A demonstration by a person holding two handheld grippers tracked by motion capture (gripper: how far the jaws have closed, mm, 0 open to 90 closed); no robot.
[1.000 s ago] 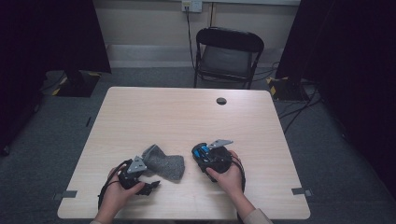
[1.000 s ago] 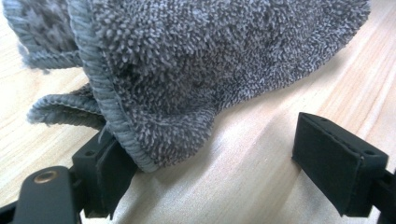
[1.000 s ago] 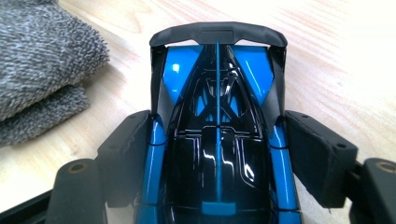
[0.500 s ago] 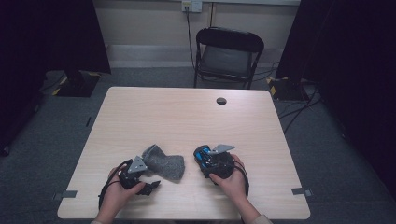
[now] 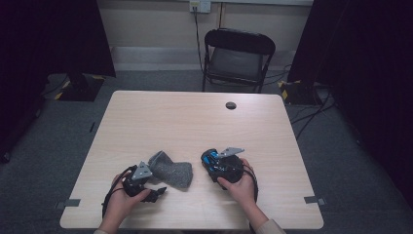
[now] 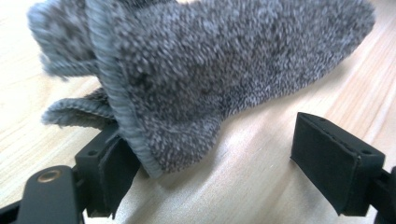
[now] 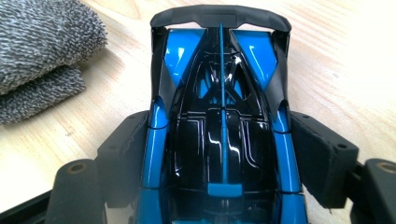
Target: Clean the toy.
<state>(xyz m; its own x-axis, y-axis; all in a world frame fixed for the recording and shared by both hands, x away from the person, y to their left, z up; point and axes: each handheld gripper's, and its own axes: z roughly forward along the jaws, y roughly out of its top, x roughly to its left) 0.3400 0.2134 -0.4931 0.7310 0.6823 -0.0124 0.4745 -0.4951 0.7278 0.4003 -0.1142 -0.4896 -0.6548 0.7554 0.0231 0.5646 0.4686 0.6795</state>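
We note a blue-and-black toy car (image 7: 219,116) set between the jaws of the right gripper (image 5: 210,162), both pads pressed against its flanks, so the jaws are clenched on the car; its black rear wing points away from the camera in the right gripper view, and its glossy dark canopy runs down the middle. In the high view the car (image 5: 210,159) sits low over the near half of the counter (image 5: 195,117), right of centre, with the person's right hand (image 5: 238,183) wrapped around the gripper body. Just to its left lies a grey fuzzy cloth (image 5: 170,170), folded or bunched, resting on the wood; we see its folded edge near the car in the right gripper view (image 7: 42,56), apart from it. The left gripper (image 5: 160,190) lies at the cloth's near-left side, held by the left hand (image 5: 122,202). In the left gripper view the cloth (image 6: 201,79) droops over one jaw, its hemmed edge touching that pad, while the other jaw stands well clear with bare wood between; the jaws are released, nothing pinched. Farther out, a small dark round disc (image 5: 231,105) sits in the counter near its far edge. Beyond the counter stands a black folding chair (image 5: 237,58) on grey carpet, cables trailing to a wall socket (image 5: 199,6) behind it.
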